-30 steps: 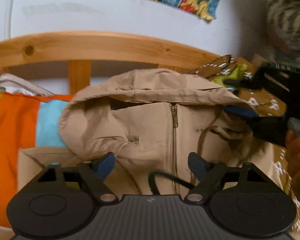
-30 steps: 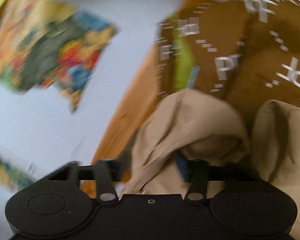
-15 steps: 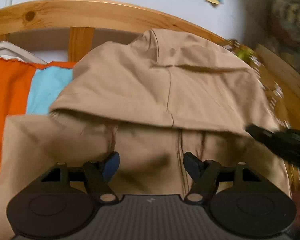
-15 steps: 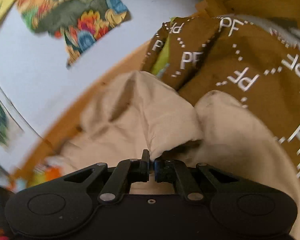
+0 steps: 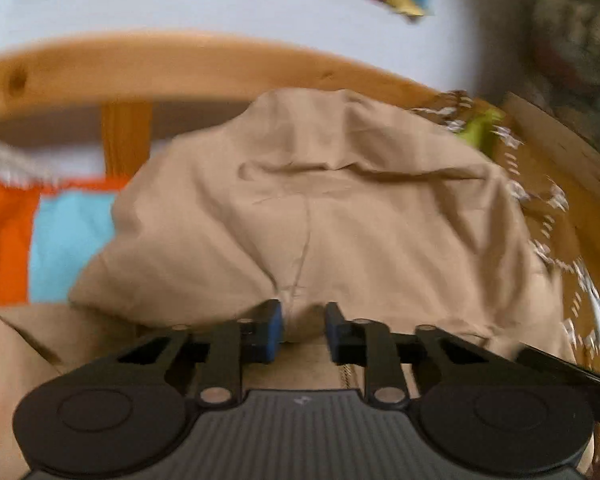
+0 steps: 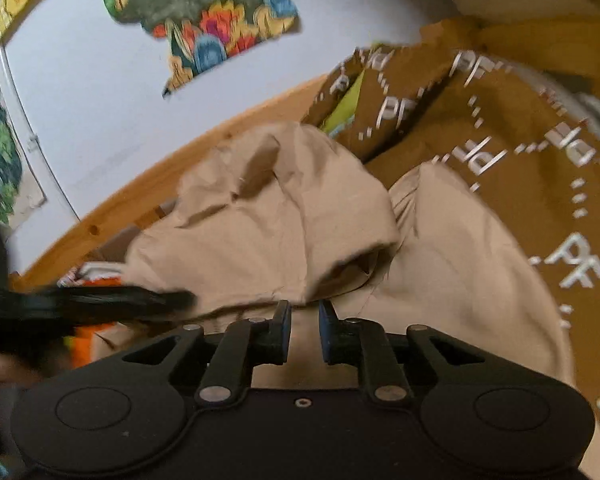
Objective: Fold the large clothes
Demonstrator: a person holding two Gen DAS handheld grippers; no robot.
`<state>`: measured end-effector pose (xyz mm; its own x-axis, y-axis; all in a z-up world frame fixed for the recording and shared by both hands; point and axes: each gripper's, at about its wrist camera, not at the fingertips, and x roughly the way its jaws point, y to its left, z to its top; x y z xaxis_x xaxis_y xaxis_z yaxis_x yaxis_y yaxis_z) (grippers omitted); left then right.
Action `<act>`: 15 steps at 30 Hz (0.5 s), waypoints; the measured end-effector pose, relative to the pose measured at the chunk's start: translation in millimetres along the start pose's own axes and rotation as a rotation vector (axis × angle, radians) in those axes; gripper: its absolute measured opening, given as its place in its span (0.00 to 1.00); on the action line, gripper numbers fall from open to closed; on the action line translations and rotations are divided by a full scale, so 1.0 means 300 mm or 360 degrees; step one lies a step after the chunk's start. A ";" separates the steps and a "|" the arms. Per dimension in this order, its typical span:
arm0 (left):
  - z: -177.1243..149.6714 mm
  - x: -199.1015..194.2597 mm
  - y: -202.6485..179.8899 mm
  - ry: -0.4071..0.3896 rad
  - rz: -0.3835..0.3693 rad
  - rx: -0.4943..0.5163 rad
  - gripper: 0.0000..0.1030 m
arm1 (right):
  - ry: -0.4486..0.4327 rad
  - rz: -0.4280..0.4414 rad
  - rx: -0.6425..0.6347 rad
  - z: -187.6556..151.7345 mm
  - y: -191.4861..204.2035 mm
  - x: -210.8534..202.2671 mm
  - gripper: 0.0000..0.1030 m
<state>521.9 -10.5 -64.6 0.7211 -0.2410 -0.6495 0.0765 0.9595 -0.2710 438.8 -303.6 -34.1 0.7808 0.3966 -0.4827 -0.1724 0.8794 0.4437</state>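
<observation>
Beige cotton hoodie (image 5: 308,216) filled frame centre, hood folded down on the bed — soft, light, floppy. Left gripper (image 5: 302,330) stood part-open around a hood-edge fold; right gripper (image 6: 303,330) narrowly open, gripping nothing. Best pinched at seams.

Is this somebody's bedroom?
Probably a bedroom, perhaps a child's. A curved wooden bed rail runs behind the tan hooded jacket, bright orange and blue bedding lies beneath it, and colourful pictures hang on the white wall.
</observation>
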 end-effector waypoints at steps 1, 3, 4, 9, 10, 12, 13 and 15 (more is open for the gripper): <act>-0.003 0.016 0.019 -0.0001 -0.0011 -0.0059 0.16 | -0.0029 0.0029 -0.0012 0.009 0.016 -0.036 0.17; -0.012 0.038 0.058 -0.0005 -0.0052 -0.0184 0.14 | -0.0106 0.0053 -0.0097 0.048 0.049 -0.081 0.25; -0.016 0.047 0.070 -0.0005 -0.0062 -0.0229 0.13 | -0.0154 0.0066 -0.0167 0.082 0.070 -0.090 0.42; -0.048 0.045 0.037 -0.0035 -0.0008 -0.0145 0.13 | -0.0261 -0.0038 -0.0612 0.238 0.156 0.066 0.79; -0.052 0.041 0.032 -0.0039 0.0002 -0.0131 0.13 | -0.0208 -0.0059 -0.0666 0.275 0.164 0.132 0.80; -0.048 0.038 0.030 -0.0043 0.0005 -0.0147 0.12 | -0.0132 -0.0115 -0.0644 0.331 0.164 0.235 0.80; -0.051 0.037 0.028 -0.0045 0.0005 -0.0156 0.12 | -0.0092 -0.0136 -0.0600 0.352 0.154 0.275 0.78; -0.056 0.033 0.023 -0.0047 0.0009 -0.0155 0.11 | -0.0045 -0.0144 -0.0475 0.376 0.125 0.324 0.55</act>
<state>518.0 -8.8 -85.0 0.7416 -0.2297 -0.6303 0.0059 0.9418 -0.3362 576.1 -261.9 20.8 0.8167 0.3096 -0.4870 -0.2669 0.9509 0.1569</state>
